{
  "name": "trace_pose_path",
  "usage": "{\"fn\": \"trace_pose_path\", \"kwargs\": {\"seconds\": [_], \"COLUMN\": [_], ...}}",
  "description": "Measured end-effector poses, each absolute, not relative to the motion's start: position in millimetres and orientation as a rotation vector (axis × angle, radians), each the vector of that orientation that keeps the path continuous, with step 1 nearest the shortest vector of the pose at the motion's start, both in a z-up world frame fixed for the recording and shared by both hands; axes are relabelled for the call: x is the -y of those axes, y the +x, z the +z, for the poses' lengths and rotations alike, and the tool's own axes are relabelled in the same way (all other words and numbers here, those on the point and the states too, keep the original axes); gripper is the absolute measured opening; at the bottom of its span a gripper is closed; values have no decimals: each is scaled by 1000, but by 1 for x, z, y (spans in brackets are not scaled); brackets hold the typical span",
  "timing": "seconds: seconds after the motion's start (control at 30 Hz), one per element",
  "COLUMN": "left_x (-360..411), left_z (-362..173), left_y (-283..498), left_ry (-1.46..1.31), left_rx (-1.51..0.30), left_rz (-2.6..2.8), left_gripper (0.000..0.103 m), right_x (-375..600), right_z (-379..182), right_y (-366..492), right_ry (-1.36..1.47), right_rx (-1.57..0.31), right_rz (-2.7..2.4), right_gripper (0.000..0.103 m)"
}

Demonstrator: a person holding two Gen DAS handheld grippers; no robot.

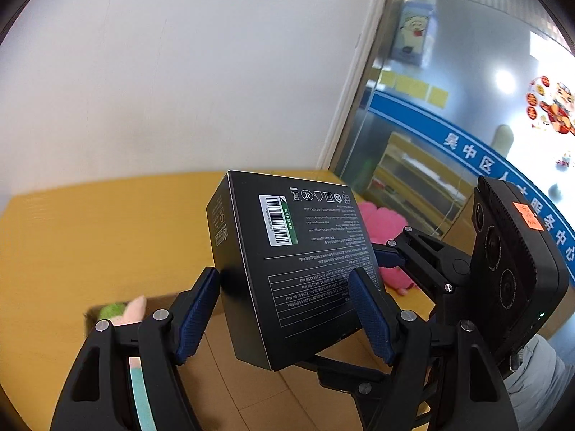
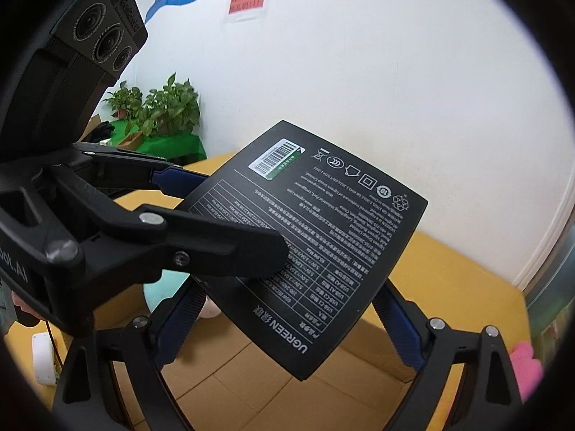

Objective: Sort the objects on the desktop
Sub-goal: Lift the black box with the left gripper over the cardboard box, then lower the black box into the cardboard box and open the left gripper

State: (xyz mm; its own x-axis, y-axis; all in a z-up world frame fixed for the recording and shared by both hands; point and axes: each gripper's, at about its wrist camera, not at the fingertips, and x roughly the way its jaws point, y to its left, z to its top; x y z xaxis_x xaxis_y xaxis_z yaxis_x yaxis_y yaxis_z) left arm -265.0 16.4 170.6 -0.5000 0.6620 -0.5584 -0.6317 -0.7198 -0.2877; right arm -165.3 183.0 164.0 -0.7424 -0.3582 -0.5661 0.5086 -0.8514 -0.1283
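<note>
A black UGREEN box (image 1: 287, 269) with white print and a barcode label is held in the air above the yellow desk (image 1: 90, 233). My left gripper (image 1: 284, 309) is shut on it, its blue pads on the box's two side faces. My right gripper (image 2: 287, 319) also clamps the box (image 2: 316, 237) near its lower edge. In the right wrist view the left gripper's fingers (image 2: 222, 244) reach in from the left and press on the box. In the left wrist view the right gripper's body (image 1: 510, 269) is at the right.
An open cardboard box (image 2: 287, 377) lies below, holding a plush toy with green and pink parts (image 1: 122, 310) and a teal item (image 2: 165, 287). A pink plush (image 1: 384, 230) lies on the desk beyond. White wall behind; glass partition (image 1: 449, 107) at right; potted plants (image 2: 161, 107) far left.
</note>
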Motion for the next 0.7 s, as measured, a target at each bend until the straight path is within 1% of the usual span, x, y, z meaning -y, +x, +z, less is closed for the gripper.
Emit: {"fn": "trace_pose_path", "kwargs": {"seconds": [0.23, 0.27, 0.33, 0.47, 0.7], "left_x": [-25, -25, -26, -32, -48], "left_z": [90, 81, 66, 38, 0], "left_y": [-306, -310, -319, -325, -329], "left_ry": [-1060, -1085, -1116, -1233, -1429], "left_rx": [72, 77, 87, 77, 34], "left_rz": [2145, 2142, 2114, 2097, 2084], "left_gripper": [77, 77, 77, 77, 77], "right_x": [-188, -190, -194, -202, -209], "right_z": [91, 81, 65, 28, -8], "right_y": [-211, -218, -229, -234, -247], "right_ry": [927, 956, 1009, 1114, 1286], "right_rx": [-356, -330, -272, -217, -184], "right_rz": [-2459, -2438, -2401, -2341, -2256], "right_gripper": [93, 93, 93, 93, 93]}}
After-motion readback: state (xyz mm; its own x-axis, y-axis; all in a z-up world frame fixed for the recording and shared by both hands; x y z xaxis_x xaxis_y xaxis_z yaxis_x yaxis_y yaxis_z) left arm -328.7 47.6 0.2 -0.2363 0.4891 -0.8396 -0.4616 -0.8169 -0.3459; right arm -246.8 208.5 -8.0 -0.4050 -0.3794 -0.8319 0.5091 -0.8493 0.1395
